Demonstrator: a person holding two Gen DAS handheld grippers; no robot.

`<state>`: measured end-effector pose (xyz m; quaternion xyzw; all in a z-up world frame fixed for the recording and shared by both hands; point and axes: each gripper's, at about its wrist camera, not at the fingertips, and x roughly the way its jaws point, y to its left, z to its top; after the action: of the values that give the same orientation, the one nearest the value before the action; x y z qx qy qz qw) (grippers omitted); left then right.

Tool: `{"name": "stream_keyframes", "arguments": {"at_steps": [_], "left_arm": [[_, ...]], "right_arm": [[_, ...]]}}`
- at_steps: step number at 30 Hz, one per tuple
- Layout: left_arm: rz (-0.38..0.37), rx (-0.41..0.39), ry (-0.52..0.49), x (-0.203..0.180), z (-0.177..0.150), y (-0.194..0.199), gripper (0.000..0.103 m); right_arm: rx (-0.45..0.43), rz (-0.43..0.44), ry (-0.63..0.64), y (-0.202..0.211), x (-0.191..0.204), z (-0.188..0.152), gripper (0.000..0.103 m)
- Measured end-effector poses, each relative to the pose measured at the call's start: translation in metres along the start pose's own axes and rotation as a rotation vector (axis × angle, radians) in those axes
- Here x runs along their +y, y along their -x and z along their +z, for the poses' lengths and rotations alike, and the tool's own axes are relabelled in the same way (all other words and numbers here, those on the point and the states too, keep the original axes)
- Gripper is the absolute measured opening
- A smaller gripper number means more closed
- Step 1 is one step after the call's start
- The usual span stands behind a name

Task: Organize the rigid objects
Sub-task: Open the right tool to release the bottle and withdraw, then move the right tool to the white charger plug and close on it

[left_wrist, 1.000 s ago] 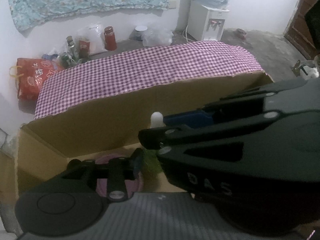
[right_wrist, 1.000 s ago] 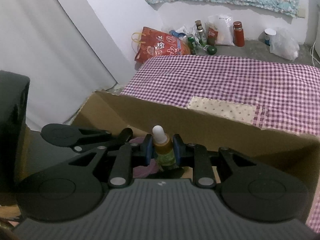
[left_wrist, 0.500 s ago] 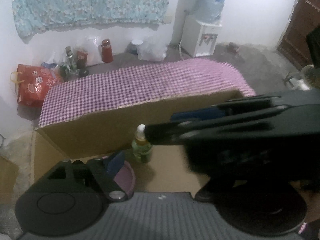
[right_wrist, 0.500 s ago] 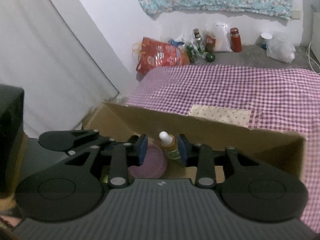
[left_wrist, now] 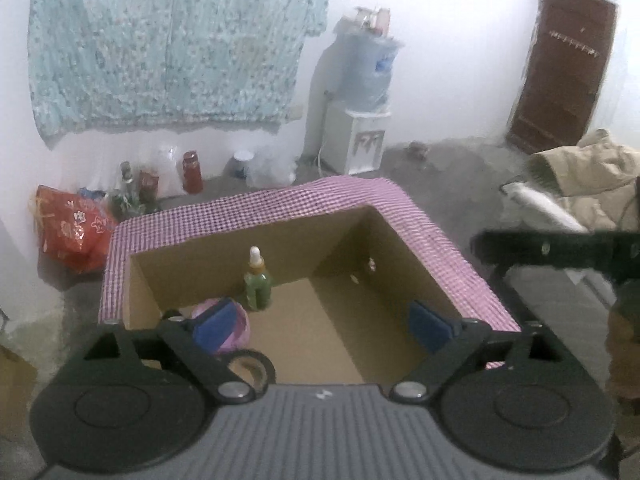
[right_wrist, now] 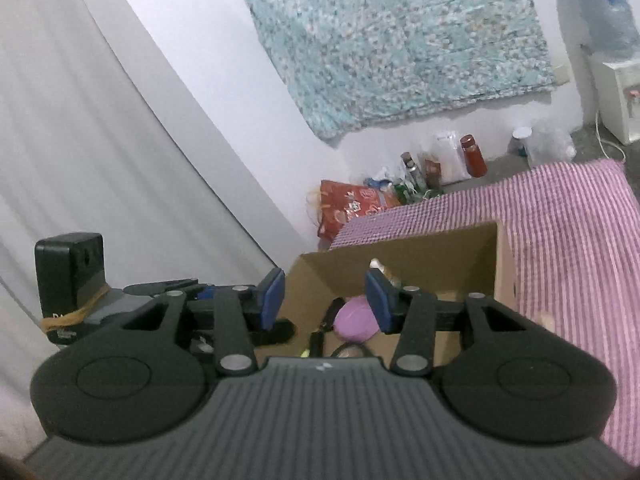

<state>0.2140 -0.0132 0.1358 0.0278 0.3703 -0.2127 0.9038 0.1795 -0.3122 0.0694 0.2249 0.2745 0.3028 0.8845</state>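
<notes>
Small green dropper bottle with white tip [left_wrist: 257,282] stands upright at centre frame in the brown cardboard box [left_wrist: 404,256], beyond the left claw [left_wrist: 324,326], which is opening wide and empty; right claw [right_wrist: 325,294] is opening too, empty.

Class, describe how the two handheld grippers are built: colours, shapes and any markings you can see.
Both are alike: the left gripper and right gripper have a grey ribbed body, two round black discs, black linkage arms with silver rivets, and blue pads on the fingers. A small white mark sits mid-body. A black camera block, bound with a tan rubber band, tops the left one.
</notes>
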Motion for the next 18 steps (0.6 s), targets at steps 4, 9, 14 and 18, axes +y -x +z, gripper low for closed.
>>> {"name": "stream_keyframes", "arguments": {"at_steps": [4,9,14,18], "left_arm": [[0.003,-0.024,-0.017,-0.01,-0.041,0.016,0.096],[0.001,-0.033,-0.024,-0.024,-0.097,0.016,0.096],[-0.002,-0.005,-0.015,-0.034,-0.133,-0.008,0.096],[0.024,-0.002,-0.034,-0.039,-0.151,-0.027,0.089]], "right_arm": [[0.006,-0.009,-0.053,0.019,-0.002,-0.049,0.045],[0.044,-0.029,-0.147,0.013,-0.008,-0.107,0.045],[0.108,-0.056,-0.215,-0.015,-0.012,-0.145,0.046],[0.146,-0.067,-0.263,-0.043,-0.017,-0.152,0.045]]}}
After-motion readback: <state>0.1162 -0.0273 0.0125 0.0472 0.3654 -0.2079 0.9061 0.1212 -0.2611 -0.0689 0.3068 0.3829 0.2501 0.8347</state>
